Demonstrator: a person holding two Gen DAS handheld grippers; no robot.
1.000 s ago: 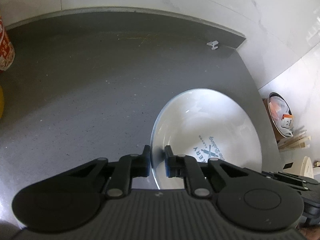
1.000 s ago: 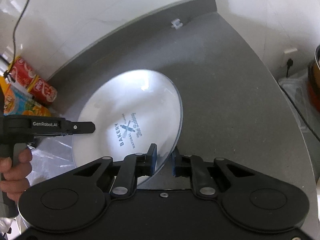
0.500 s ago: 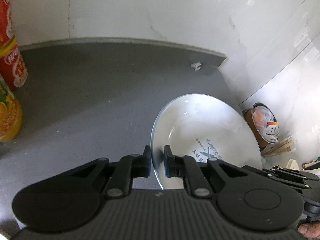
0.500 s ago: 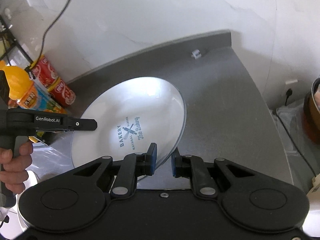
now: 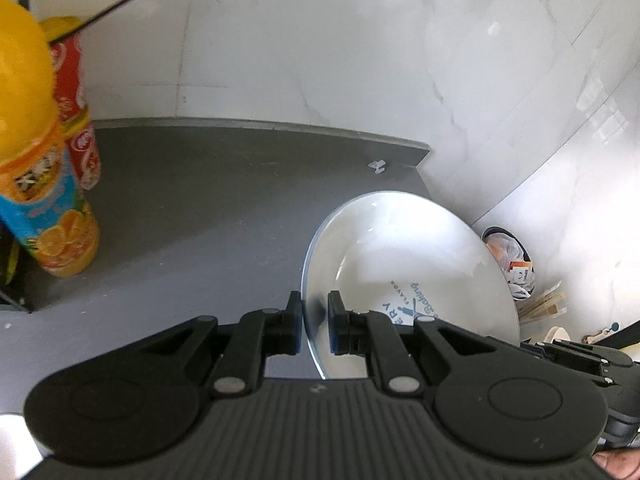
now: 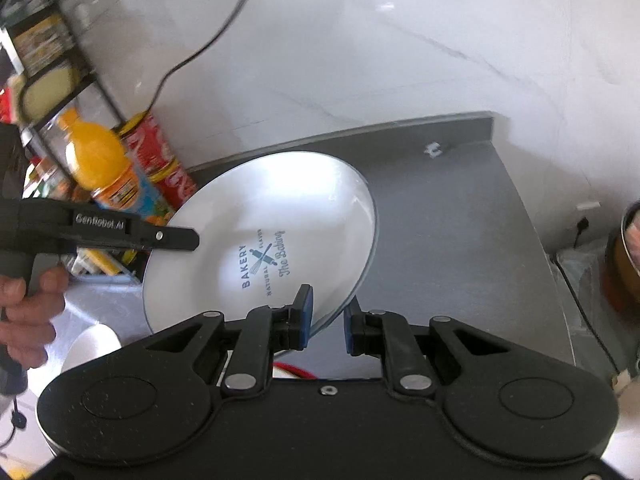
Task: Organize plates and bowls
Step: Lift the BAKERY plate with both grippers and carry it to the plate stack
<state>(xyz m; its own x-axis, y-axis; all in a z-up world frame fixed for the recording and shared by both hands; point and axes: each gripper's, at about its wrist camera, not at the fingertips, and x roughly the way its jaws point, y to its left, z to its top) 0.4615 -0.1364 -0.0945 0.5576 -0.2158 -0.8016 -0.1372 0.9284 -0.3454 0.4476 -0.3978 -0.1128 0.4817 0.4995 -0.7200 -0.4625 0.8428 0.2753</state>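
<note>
A white plate point(image 5: 408, 256) with a blue "BAKERY" print hangs tilted above the grey counter point(image 5: 208, 208), held at opposite rims. My left gripper point(image 5: 314, 320) is shut on its near-left rim. In the right wrist view the same plate point(image 6: 260, 216) fills the middle, and my right gripper point(image 6: 328, 322) is shut on its lower right rim. There the left gripper point(image 6: 188, 240) reaches in from the left, with a hand around its handle. A white bowl point(image 6: 90, 346) sits low at the left, partly hidden.
An orange juice bottle point(image 5: 36, 184) and red cans point(image 5: 78, 120) stand at the counter's left by a shelf rack point(image 6: 48, 60). A black cable point(image 6: 200, 52) runs down the marble wall. A waste bin point(image 5: 510, 260) sits below the counter's right end.
Both grippers have lifted the plate higher off the counter and tilted the views upward. The bottle, cans, cable and rack have come into view.
</note>
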